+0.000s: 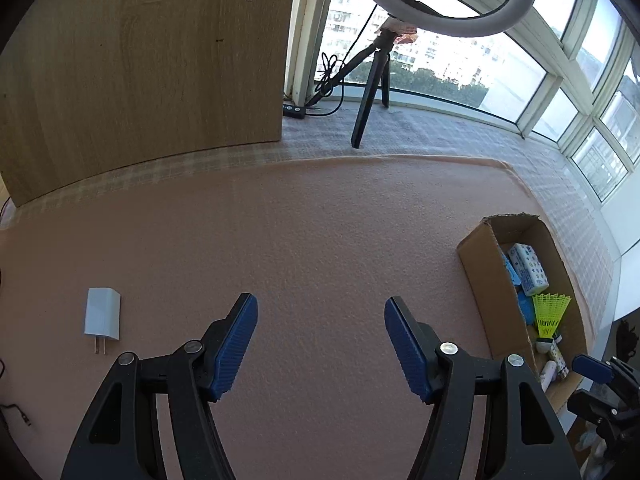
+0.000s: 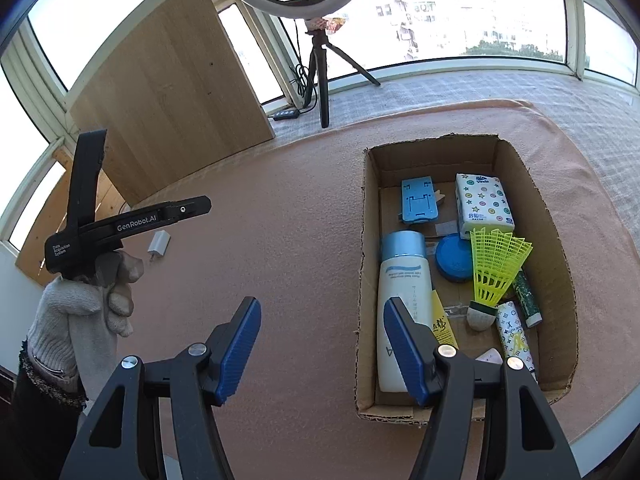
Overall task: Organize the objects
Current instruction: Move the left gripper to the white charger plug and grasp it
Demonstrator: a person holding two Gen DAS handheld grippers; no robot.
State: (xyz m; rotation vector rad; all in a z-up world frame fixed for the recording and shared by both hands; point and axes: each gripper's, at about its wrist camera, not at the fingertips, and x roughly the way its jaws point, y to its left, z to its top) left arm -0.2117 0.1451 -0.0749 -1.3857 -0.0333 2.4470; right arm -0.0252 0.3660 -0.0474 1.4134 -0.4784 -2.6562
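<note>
Blue fingers [image 1: 236, 344] spread wide, nothing held, on both grippers.
White charger [image 1: 102, 315] lies on the table, forward-left of the left gripper [image 1: 321, 346], prongs toward camera; right gripper [image 2: 322, 346] nearer the cardboard box [image 2: 362, 280].

Filled cardboard box [image 2: 560, 248], white charger [image 2: 159, 245] apparently outside
</note>
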